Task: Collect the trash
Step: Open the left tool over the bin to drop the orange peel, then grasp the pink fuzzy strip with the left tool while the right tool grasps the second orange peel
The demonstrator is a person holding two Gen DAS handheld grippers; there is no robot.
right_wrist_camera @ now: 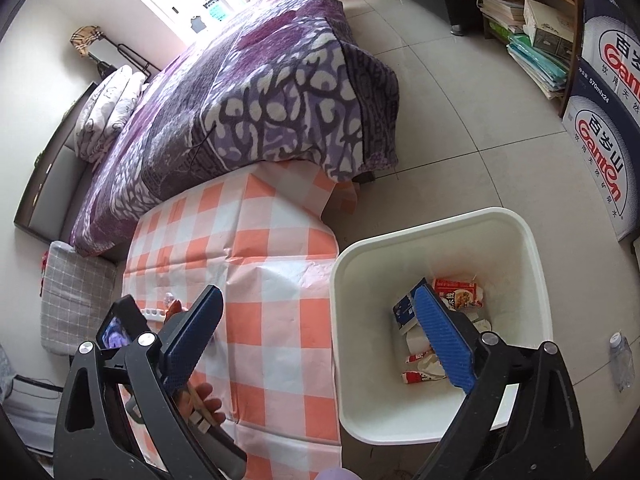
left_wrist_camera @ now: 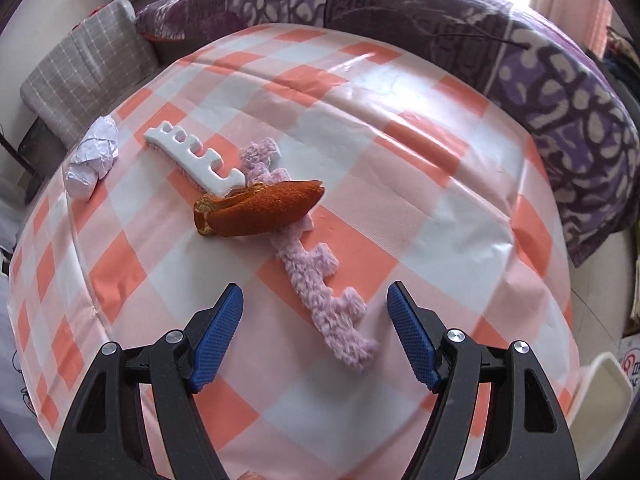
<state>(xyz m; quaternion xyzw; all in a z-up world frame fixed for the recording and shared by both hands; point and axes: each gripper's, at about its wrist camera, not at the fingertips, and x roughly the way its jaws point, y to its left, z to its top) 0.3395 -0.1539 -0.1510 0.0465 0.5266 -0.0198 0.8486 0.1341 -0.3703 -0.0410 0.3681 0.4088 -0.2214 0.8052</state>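
Orange peel (left_wrist_camera: pixel 260 210) lies on the checked surface (left_wrist_camera: pixel 400 200), partly hiding a pink strip (left_wrist_camera: pixel 320 292). White bin (right_wrist_camera: pixel 532 248) holds wrappers (right_wrist_camera: pixel 458 293), partly hidden by right gripper (right_wrist_camera: pixel 320 340). Left gripper (left_wrist_camera: pixel 315 336) fingers open, empty; right fingers spread, empty.

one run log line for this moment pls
left hand-held gripper: open, empty, above fuzzy strip | right hand-held gripper: open, empty, by bin | orange peel, paper ball: on table
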